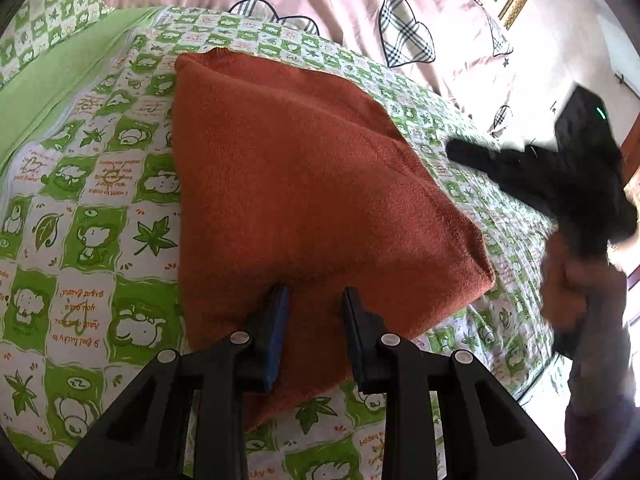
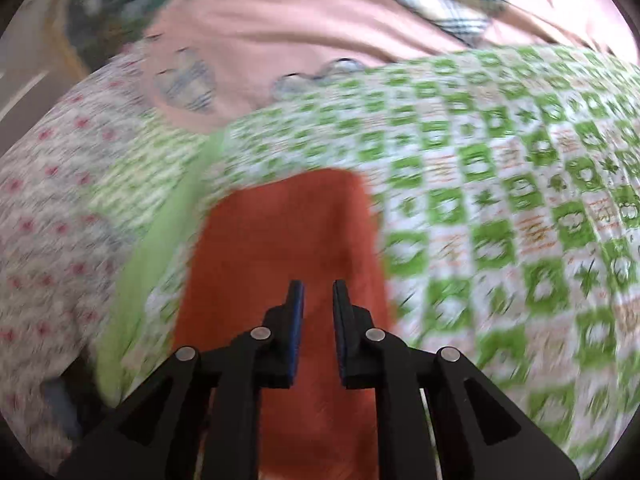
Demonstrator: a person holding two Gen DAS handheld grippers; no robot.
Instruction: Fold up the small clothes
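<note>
A rust-orange knitted sweater [image 1: 304,184] lies folded on the green-and-white checked bedsheet [image 1: 92,216]. My left gripper [image 1: 316,300] sits at the sweater's near corner with thick fabric filling the gap between its fingers, shut on it. In the left wrist view my right gripper [image 1: 454,148] hangs over the sheet to the right of the sweater, apart from it and carrying nothing. The right wrist view is blurred. There my right gripper [image 2: 318,286] shows a narrow gap over the sweater [image 2: 280,232], with nothing pinched between the pads.
A pink duvet [image 1: 320,0] with plaid hearts lies bunched across the far side. A plain green strip [image 1: 52,92] runs along the left. A hand [image 1: 572,292] holds the right gripper near the bed's right edge. Grey cloth [image 2: 52,208] with red dots lies left.
</note>
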